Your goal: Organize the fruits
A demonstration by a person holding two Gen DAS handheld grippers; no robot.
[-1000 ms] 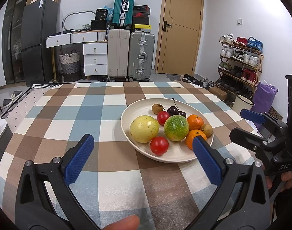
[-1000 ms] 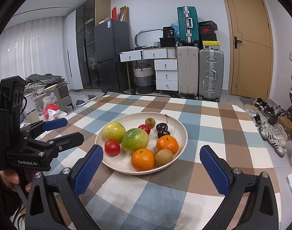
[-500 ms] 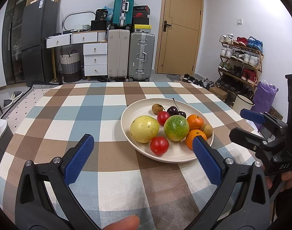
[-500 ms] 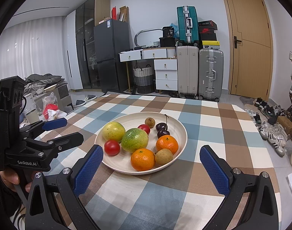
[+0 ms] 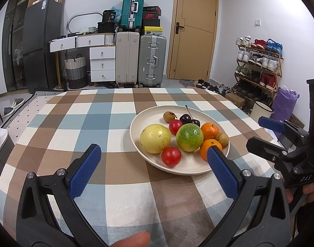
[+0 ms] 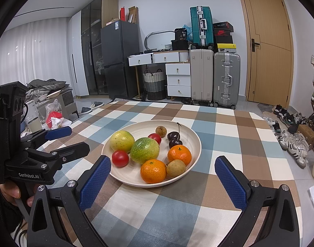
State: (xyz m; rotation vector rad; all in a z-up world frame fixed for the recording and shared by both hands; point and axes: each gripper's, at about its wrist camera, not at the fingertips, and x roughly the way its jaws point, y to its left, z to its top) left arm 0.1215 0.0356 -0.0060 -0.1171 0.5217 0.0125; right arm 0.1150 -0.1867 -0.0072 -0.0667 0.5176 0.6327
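Jaws on both your left gripper (image 5: 154, 156) and right gripper (image 6: 162, 167) stood spread wide, gripping nothing, above the checkered counter (image 5: 95, 123). The fruits (image 6: 144, 150) all lay in the cream plate (image 6: 190, 135) just ahead of them.

The left tongs' pad (image 5: 222, 173) covers part of the near orange (image 5: 209, 149), perhaps a third.

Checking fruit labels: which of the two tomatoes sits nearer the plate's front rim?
The tomato beside the yellow fruit, close to the plate rim; the other tomato lies further back, by the cherries.
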